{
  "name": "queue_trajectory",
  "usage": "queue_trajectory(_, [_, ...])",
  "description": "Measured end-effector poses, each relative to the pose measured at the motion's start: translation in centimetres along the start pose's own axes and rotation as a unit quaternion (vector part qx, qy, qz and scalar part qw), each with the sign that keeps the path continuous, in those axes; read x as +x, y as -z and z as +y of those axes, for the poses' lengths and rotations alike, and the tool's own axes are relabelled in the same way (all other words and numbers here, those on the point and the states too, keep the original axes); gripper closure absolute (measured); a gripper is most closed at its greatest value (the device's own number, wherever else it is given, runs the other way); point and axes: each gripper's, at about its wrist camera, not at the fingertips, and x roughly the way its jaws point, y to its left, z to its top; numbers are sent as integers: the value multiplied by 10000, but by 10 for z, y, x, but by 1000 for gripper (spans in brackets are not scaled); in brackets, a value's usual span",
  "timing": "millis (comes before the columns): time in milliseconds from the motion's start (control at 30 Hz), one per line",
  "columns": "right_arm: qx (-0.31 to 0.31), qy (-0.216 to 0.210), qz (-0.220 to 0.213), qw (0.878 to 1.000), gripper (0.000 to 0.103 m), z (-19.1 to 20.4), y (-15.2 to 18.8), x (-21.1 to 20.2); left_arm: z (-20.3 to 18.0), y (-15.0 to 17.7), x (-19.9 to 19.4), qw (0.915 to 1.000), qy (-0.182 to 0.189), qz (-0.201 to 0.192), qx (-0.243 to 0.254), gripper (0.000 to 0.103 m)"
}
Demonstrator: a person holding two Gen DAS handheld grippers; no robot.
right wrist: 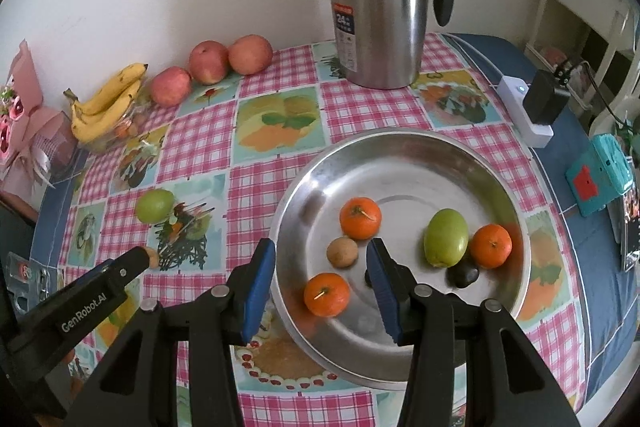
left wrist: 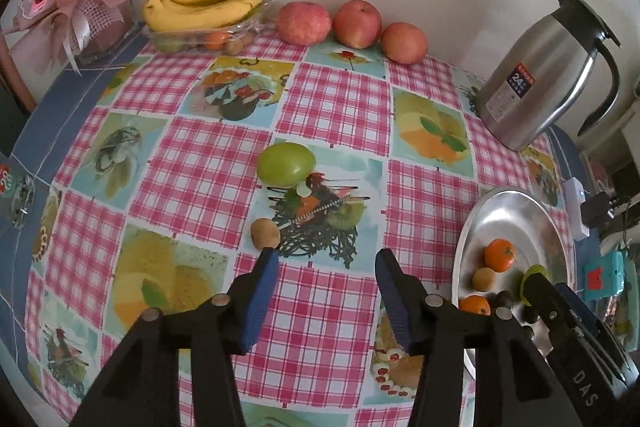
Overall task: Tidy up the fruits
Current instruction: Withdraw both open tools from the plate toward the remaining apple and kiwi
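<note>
Two grippers: both hang over the table, pointing down.
Landmark: the silver plate (right wrist: 400, 155) on the checked tablecloth (left wrist: 328, 99).
Left gripper (left wrist: 326, 257): well left of the plate, jaws apart, holding nothing.
Small brown fruit (left wrist: 265, 233): on the cloth, touching the left gripper's fingertip.
Green fruit (left wrist: 285, 163): on the cloth, left of the plate.
Right gripper (right wrist: 320, 249): above the plate's near edge, jaws apart, holding nothing.
On the plate: three oranges (right wrist: 360, 218), one green fruit (right wrist: 445, 237), one brown fruit (right wrist: 342, 251), one dark fruit (right wrist: 463, 275).
Apples (left wrist: 304, 23) and bananas (left wrist: 208, 1): far behind the plate, by the wall.
</note>
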Motion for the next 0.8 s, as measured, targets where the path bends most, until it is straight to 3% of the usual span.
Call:
queue_trajectory(33, [-5, 6, 10, 10000, 54, 0, 0, 1, 0, 0, 1, 10000, 15, 15, 1, 45])
queue_trajectory(100, [-15, 23, 67, 10000, 53, 1, 0, 4, 0, 0, 3, 10000, -4, 62, -39, 30])
queue_trajectory(233, [3, 161, 233, 9996, 23, -1, 2, 13, 1, 1, 11, 9998, -152, 160, -1, 14])
queue_trajectory(300, [-13, 248, 298, 9992, 19, -3, 3, 17, 3, 2, 17, 9996, -163, 241, -52, 7])
queue_trajectory(467, [16, 370, 408, 9985, 16, -8, 4, 24, 6, 4, 26, 9993, -154, 325, -97, 0])
queue_trajectory(800, [-77, 402, 427, 9982, 16, -5, 5, 28, 9, 3, 24, 9991, -374, 203, -76, 0])
